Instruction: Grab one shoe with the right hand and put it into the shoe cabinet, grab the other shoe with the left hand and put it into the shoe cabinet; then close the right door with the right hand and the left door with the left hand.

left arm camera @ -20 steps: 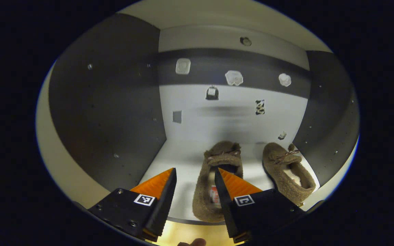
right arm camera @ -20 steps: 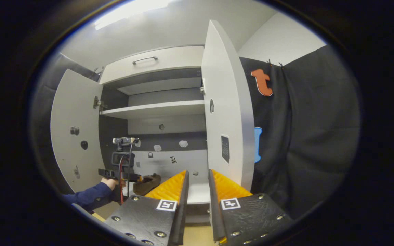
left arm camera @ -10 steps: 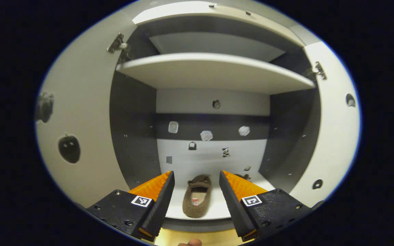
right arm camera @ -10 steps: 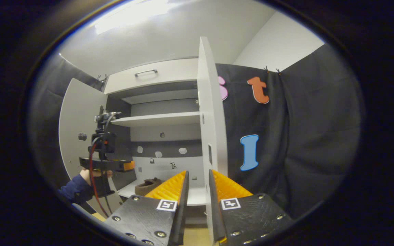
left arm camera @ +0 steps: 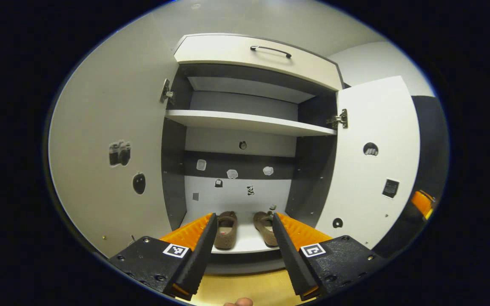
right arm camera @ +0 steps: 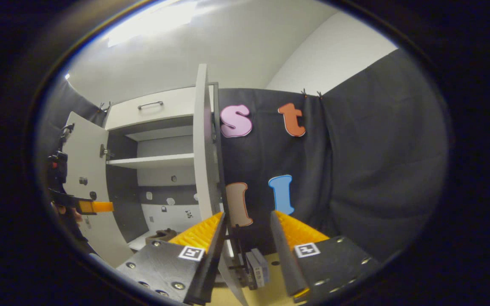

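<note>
With both shoes (left arm camera: 226, 224) (left arm camera: 266, 222) lying side by side on the bottom shelf (left arm camera: 245, 242) of the cabinet (left arm camera: 253, 51), toes toward its back wall, the placing steps look complete and the doors remain to be shut. Both doors stand swung out. The right door (right arm camera: 204, 148) presents edge-on in the right gripper view, its long axis vertical, its free edge directly ahead of the right claw (right arm camera: 245, 221) and lined up with the gap between the fingers. That claw is released, fingers parted, gripping nothing, and is the nearer one to this door. Judged next: push the door toward the cabinet. The left claw (left arm camera: 241, 219) is also released and empty, facing squarely into the cabinet, with the left door (left arm camera: 113, 127) on its left side.
</note>
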`<state>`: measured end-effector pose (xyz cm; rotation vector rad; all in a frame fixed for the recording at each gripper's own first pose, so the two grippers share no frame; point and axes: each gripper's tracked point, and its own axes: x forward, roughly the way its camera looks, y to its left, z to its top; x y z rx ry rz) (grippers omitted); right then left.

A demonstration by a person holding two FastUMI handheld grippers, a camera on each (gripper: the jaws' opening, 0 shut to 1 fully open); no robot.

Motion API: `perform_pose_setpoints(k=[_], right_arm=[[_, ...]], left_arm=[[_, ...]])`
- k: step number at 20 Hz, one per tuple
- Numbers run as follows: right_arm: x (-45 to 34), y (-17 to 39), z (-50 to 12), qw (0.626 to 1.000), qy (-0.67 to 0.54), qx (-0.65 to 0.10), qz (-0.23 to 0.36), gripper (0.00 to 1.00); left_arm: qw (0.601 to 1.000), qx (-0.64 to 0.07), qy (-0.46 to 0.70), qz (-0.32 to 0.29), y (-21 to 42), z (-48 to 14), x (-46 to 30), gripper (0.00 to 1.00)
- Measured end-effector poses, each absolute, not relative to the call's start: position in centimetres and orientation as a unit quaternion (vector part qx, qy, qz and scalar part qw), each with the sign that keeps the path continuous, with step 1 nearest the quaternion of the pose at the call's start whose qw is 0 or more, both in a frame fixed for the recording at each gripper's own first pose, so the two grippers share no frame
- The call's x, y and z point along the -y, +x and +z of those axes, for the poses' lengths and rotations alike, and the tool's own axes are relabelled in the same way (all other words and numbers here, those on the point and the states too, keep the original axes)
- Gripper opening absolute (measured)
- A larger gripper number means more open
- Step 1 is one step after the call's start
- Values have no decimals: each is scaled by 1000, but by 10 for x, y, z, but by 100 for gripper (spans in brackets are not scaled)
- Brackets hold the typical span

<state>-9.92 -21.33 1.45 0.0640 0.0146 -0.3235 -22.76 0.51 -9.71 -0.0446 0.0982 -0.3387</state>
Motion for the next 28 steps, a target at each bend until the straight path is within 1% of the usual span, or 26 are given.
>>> perform_pose_setpoints(k=[1, 2, 4, 5, 8, 11, 12, 13, 17, 18, 20, 22, 24, 26, 27, 28], right_arm=[[216, -95, 11, 987, 35, -9, -159, 60], [214, -90, 9, 987, 36, -10, -153, 76], [217, -83, 6, 988, 33, -13, -152, 82], [220, -84, 5, 988, 34, -13, -151, 82], [215, -81, 5, 990, 41, -18, -133, 82], [201, -76, 7, 994, 23, -16, -110, 82], [193, -74, 7, 995, 14, -14, -100, 82], [184, -72, 7, 996, 8, -15, -87, 82], [134, -54, 2, 999, 14, -20, -20, 82], [120, -46, 0, 1000, 14, -21, -5, 82], [103, -35, -4, 1000, 7, -21, 16, 80], [84, -24, -8, 999, 2, -25, 39, 81], [62, -13, -15, 997, 4, -31, 64, 81], [47, 0, -25, 996, 4, -40, 78, 81], [41, 7, -28, 996, 2, -43, 83, 81], [34, 13, -32, 995, 2, -45, 87, 81]], left_arm=[[984, -48, -18, -170, -239, -95, -11, 81], [984, -48, -16, -172, -248, -94, -16, 81], [984, -51, -15, -172, -259, -95, -25, 80], [984, -50, -15, -168, -261, -95, -31, 81], [987, -51, -16, -149, -270, -97, -49, 80], [989, -48, -26, -139, -275, -96, -57, 81], [989, -45, -32, -140, -277, -96, -58, 79], [988, -45, -40, -141, -278, -97, -58, 81], [987, -54, -52, -140, -280, -108, -60, 80], [988, -57, -52, -137, -280, -111, -63, 81], [987, -62, -58, -134, -284, -116, -67, 80], [988, -69, -63, -124, -288, -122, -76, 80], [989, -74, -65, -112, -290, -127, -87, 81], [990, -80, -69, -97, -293, -133, -98, 80], [990, -82, -70, -90, -295, -136, -104, 85], [991, -84, -71, -81, -295, -138, -110, 85]])
